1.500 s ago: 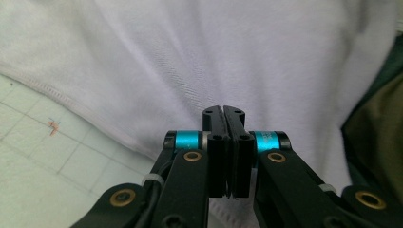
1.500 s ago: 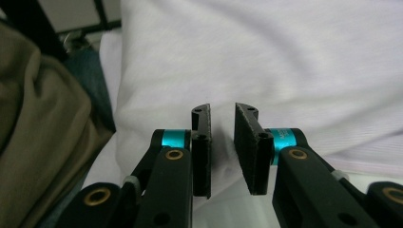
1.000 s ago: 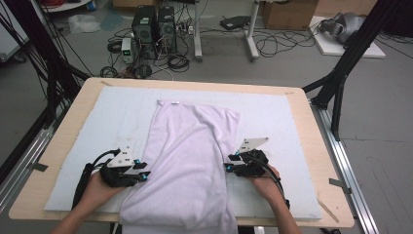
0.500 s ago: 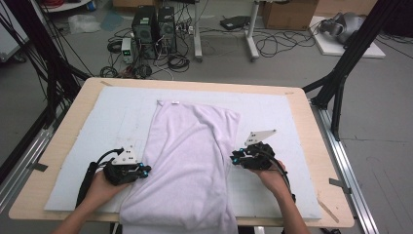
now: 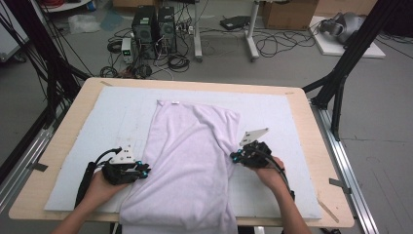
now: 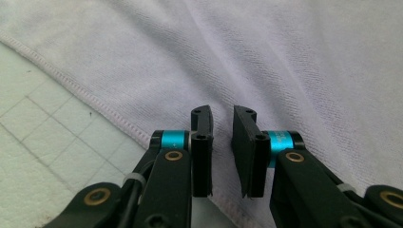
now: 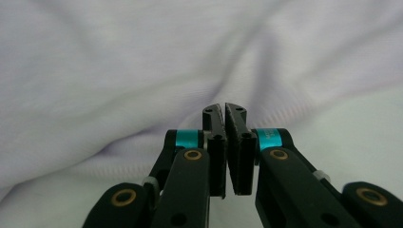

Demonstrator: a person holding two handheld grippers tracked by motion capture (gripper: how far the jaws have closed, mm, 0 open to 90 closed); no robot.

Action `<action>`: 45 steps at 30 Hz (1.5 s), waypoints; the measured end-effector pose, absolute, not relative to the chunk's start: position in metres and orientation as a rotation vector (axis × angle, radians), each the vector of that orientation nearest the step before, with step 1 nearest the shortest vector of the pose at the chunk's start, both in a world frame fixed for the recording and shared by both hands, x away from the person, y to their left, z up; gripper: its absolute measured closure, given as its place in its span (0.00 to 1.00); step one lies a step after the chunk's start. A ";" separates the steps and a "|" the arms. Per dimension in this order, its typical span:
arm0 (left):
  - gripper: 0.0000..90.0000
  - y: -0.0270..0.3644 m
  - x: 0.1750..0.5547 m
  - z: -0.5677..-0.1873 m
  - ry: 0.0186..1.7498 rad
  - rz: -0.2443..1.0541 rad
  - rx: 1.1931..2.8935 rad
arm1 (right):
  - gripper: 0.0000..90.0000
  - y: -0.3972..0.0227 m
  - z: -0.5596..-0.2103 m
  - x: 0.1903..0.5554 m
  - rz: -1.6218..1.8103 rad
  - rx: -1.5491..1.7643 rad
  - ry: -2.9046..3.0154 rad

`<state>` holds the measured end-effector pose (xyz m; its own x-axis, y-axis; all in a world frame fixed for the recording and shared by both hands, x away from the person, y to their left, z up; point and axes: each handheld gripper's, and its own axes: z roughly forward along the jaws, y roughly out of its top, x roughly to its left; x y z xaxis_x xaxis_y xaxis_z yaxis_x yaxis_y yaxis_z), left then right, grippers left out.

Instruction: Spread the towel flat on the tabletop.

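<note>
A pale lilac towel lies lengthwise on the white mat, its near end hanging over the table's front edge. My left gripper rests at the towel's left hem. In the left gripper view the left gripper has just opened a little. A narrow gap shows between its pads above the towel, with no cloth visibly pinched. My right gripper sits at the right hem. In its own view the right gripper has just closed, its tips meeting where creases in the towel converge.
The wooden table carries the gridded mat. Black frame posts stand at both sides. Beyond the far edge are computer towers, cables and boxes on the floor.
The right gripper has shifted slightly away from me along the towel's right edge. The left hand has stayed put. The towel lies as before.
</note>
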<state>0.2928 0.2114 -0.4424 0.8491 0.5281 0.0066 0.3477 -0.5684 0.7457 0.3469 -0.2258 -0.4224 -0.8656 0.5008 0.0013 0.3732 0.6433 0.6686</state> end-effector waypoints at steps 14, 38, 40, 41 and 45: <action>0.69 0.224 0.288 -0.441 0.652 0.316 2.244 | 0.71 -0.241 -0.419 0.312 1.174 0.708 2.630; 0.70 0.233 0.276 -0.435 0.666 0.359 2.217 | 0.73 -0.233 -0.438 0.236 1.229 0.482 2.749; 0.69 0.231 0.276 -0.437 0.658 0.354 2.226 | 0.74 -0.228 -0.441 0.237 1.191 0.478 2.775; 0.69 0.229 0.276 -0.438 0.651 0.350 2.233 | 0.78 -0.227 -0.443 0.238 1.174 0.470 2.780; 0.69 0.229 0.276 -0.442 0.656 0.333 2.230 | 0.98 -0.230 -0.444 0.243 1.209 0.491 2.803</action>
<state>0.2760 0.2289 -0.4422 0.8330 0.5524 0.0299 0.3503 -0.5685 0.7444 0.2434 -0.2298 -0.4436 -0.9483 0.3075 0.0790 0.2685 0.6441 0.7163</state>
